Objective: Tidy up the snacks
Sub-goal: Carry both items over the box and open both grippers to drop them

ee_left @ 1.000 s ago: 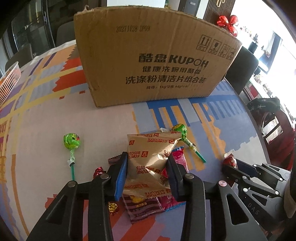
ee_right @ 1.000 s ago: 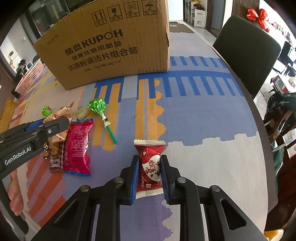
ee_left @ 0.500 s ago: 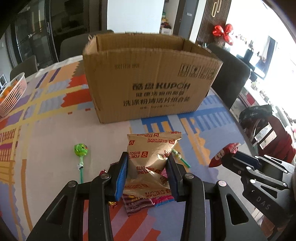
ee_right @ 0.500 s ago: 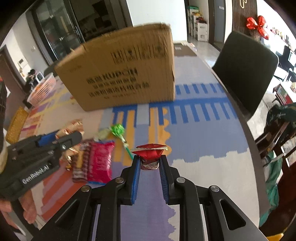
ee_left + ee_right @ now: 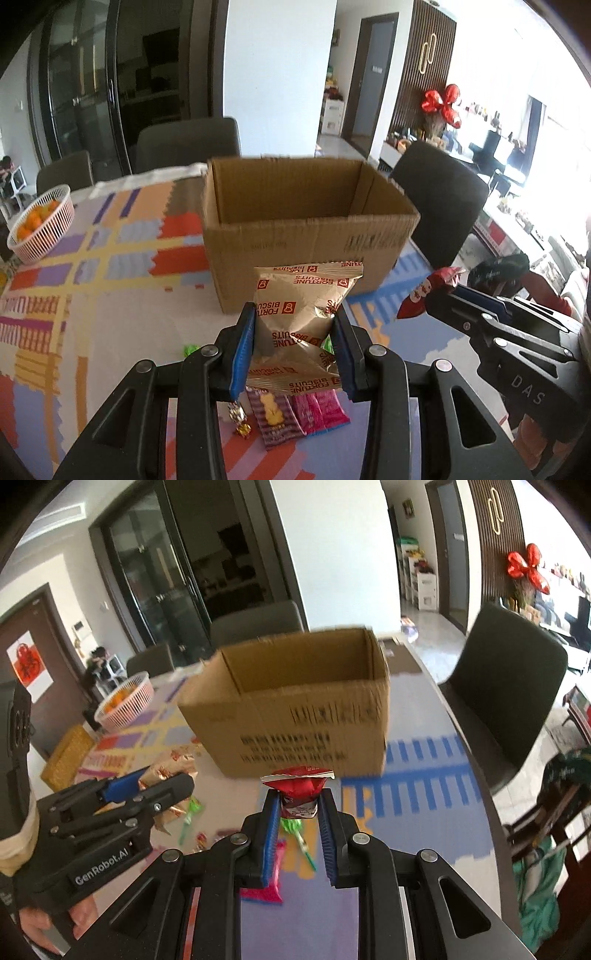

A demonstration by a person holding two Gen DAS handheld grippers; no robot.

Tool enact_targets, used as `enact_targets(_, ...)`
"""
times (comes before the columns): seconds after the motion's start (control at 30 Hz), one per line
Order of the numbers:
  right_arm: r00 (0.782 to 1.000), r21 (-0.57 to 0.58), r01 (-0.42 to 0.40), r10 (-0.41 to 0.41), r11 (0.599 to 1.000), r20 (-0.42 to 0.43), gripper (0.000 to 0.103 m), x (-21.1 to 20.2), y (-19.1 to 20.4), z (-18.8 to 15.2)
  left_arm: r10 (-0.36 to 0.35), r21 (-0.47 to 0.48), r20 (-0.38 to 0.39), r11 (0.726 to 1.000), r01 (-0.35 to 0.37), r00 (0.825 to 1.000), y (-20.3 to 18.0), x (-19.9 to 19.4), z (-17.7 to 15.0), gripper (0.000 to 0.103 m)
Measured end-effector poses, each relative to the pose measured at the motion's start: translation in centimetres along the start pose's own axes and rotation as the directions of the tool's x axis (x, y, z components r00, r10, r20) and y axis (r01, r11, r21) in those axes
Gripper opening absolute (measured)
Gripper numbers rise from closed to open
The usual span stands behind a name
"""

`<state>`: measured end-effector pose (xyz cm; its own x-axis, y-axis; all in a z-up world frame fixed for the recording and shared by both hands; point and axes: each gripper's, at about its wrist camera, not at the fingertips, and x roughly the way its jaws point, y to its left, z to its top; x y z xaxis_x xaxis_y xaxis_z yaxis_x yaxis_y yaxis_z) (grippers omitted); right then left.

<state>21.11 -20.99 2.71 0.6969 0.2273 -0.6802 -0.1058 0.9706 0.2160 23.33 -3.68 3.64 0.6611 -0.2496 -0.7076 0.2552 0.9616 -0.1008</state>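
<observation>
Left hand-held gripper (image 5: 295,347) clamps the gold biscuit packet (image 5: 301,325), aloft at six o'clock of the open cardboard box (image 5: 310,236); right hand-held gripper (image 5: 297,808) pinches a red candy packet (image 5: 297,790) above the counter (image 5: 110,306).

Daylight floods in from the right of both views — the window side there is blown out to plain white, with detail lost. The room's left side, by the dark glass doors (image 5: 92,96), is dim. The open brown cardboard box (image 5: 306,236) reads fairly sharp in the left wrist view, though its printed text smears; in the right wrist view the same box (image 5: 295,716) is clearly motion-blurred, and the patterned colourful desk (image 5: 424,768) below is soft. Fisheye bending curves door frames and walls, with black corners — heavy vignetting. The gold foil biscuit packet (image 5: 303,317) shows mild glare.
</observation>
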Motion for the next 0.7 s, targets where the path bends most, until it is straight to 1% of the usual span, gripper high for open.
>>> enact_targets(0.1,0.999,-0.012,-0.012,0.012,1.000,0.038,0.022,-0.6,0.5,1.6,0.004,0.001,0.027,1.000,-0.004,1.000,0.1,-0.5,1.1,0.039)
enact_targets(0.37,0.994,-0.028,-0.025,0.028,0.999,0.104,0.022,-1.4,1.3,5.4,0.015,0.011,0.087,1.000,-0.016,0.996,0.5,-1.1,4.7,0.039)
enact_targets(0.6,0.991,-0.035,-0.014,0.018,0.999,0.132,0.022,-1.0,1.1,8.8,0.010,0.023,0.107,1.000,-0.013,0.994,0.9,-0.2,7.8,0.039)
enact_targets(0.7,0.992,-0.043,-0.012,0.017,0.999,0.126,0.022,-0.2,1.1,9.9,0.013,0.032,0.104,0.999,-0.016,0.994,1.0,0.6,8.8,0.039)
